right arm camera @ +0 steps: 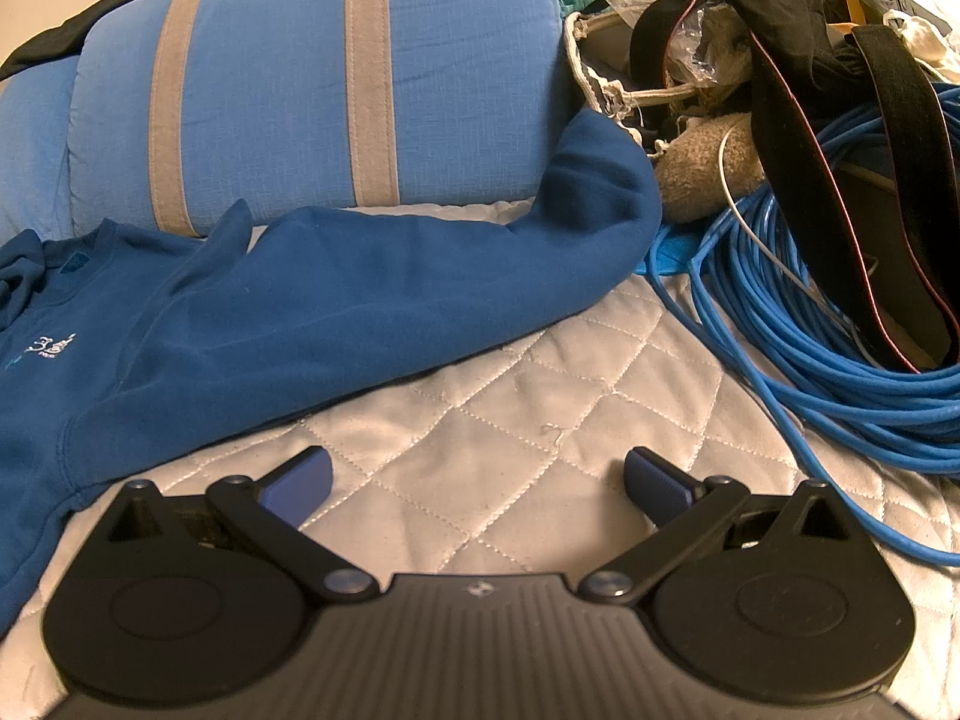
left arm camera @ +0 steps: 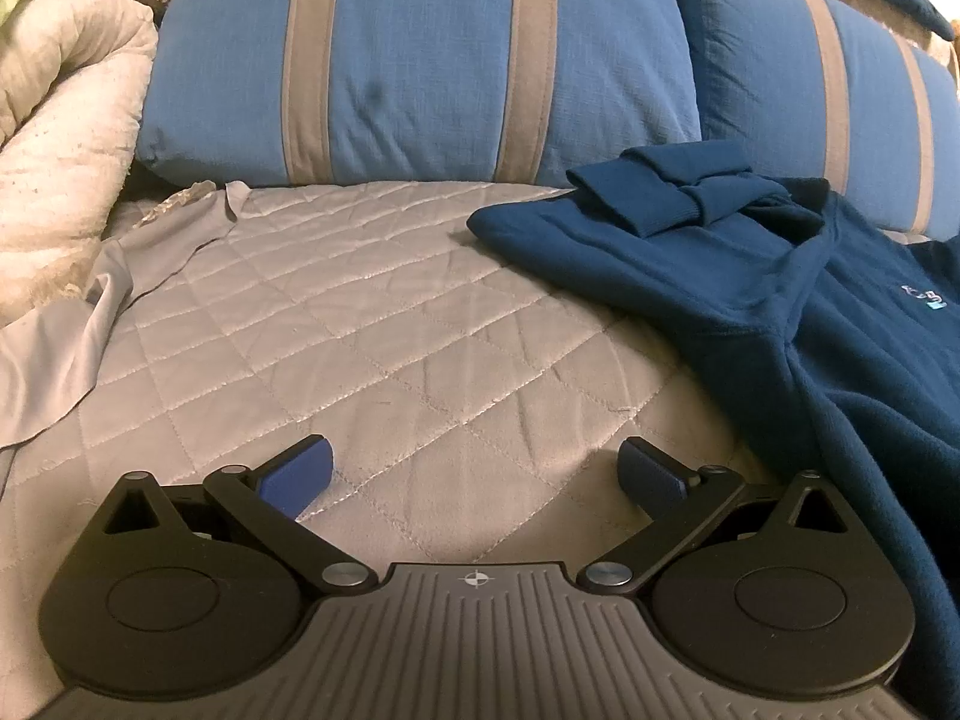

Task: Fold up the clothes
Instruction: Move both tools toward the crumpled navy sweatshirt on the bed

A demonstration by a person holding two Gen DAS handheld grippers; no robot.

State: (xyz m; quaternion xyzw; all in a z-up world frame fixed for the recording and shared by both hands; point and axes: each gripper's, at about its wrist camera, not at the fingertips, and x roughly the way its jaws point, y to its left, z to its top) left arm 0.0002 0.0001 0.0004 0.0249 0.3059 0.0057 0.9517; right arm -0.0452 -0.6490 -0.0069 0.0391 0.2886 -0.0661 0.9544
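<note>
Both hand-held grippers, left (left arm camera: 477, 471) and right (right arm camera: 477, 480), hover spread wide and empty over the quilted bed (left arm camera: 360, 324), the navy sweatshirt (left arm camera: 810, 312) lying between them, its outstretched sleeve (right arm camera: 420, 288) running crosswise just ahead of the right one

My left view's right edge cuts off the blue sweatshirt (left arm camera: 780, 312); its small chest logo (left arm camera: 924, 295) is unreadable to me.
</note>
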